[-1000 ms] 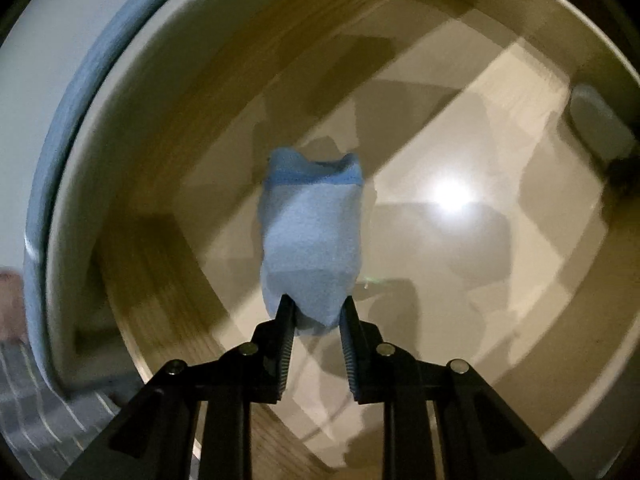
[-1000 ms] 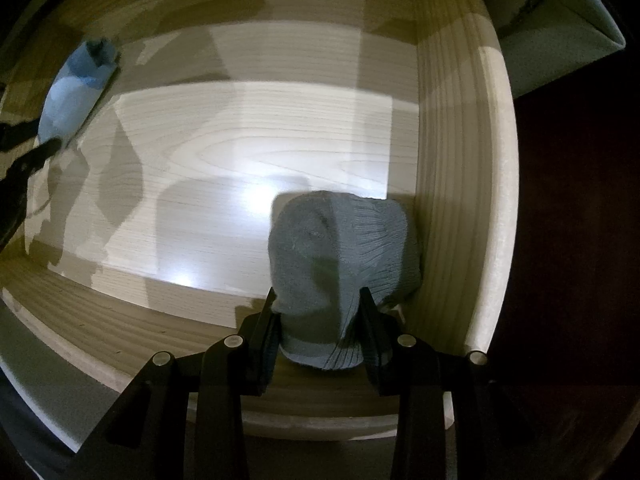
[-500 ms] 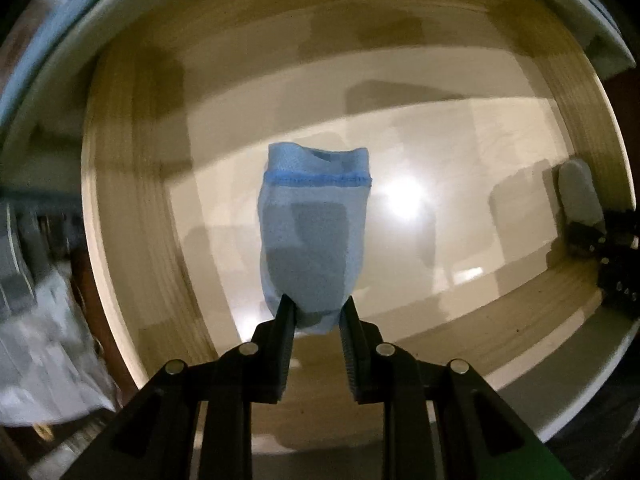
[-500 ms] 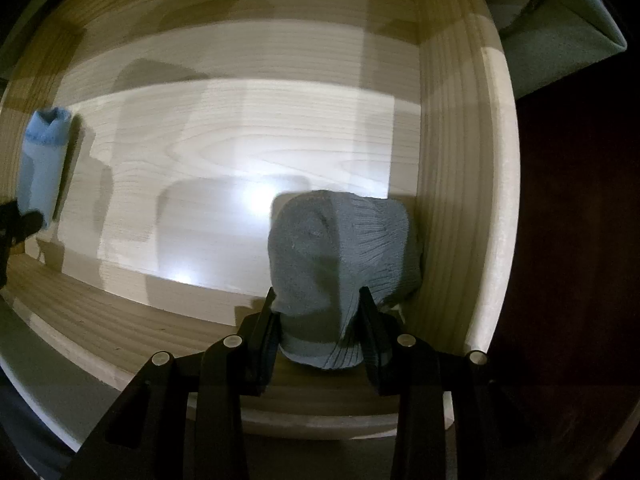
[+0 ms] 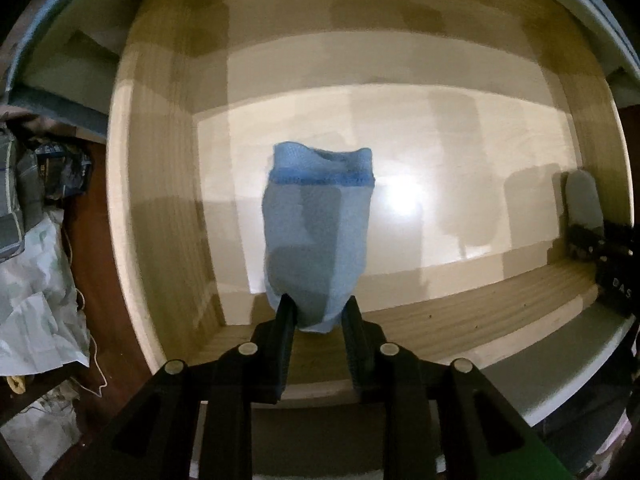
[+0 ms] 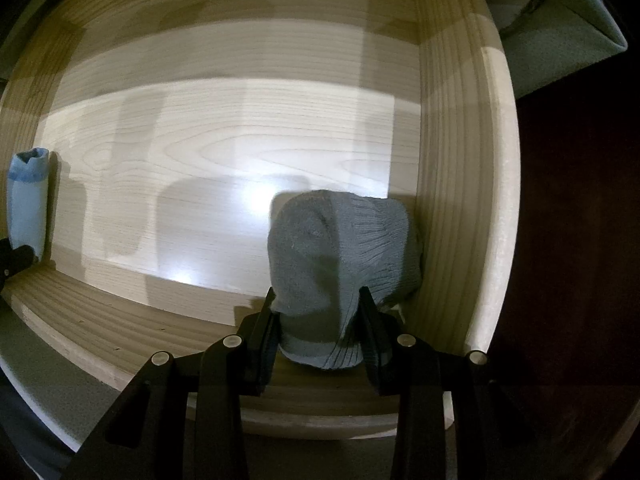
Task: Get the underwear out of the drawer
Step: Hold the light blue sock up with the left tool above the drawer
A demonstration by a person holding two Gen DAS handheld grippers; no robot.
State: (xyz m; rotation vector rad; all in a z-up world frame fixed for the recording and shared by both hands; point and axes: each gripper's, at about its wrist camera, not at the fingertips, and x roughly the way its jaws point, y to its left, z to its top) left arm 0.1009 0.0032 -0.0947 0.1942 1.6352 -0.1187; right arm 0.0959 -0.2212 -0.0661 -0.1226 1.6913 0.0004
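Both grippers point down into an open light-wood drawer (image 5: 168, 216) (image 6: 460, 160). My left gripper (image 5: 318, 312) is shut on a folded light-blue piece of underwear (image 5: 316, 236) with a darker blue band, which hangs from the pads above the drawer floor near the left side wall. My right gripper (image 6: 318, 304) is shut on a grey ribbed knit piece (image 6: 340, 264) in the drawer's front right corner. The right wrist view shows the light-blue piece (image 6: 28, 200) at the far left. The left wrist view shows the grey piece (image 5: 582, 200) and the right gripper's black body at the far right.
The drawer floor (image 6: 224, 152) between the two pieces is bare wood with a bright light reflection. Left of the drawer lie crumpled white bags (image 5: 36, 296) and dark clutter (image 5: 56, 168) on a dark floor. A grey-green cloth surface (image 6: 560, 40) lies beyond the drawer's right wall.
The left gripper has rolled and shifted toward the drawer's left side with the light-blue piece; the drawer now looks squared up in its view. The right gripper and grey piece have not moved.
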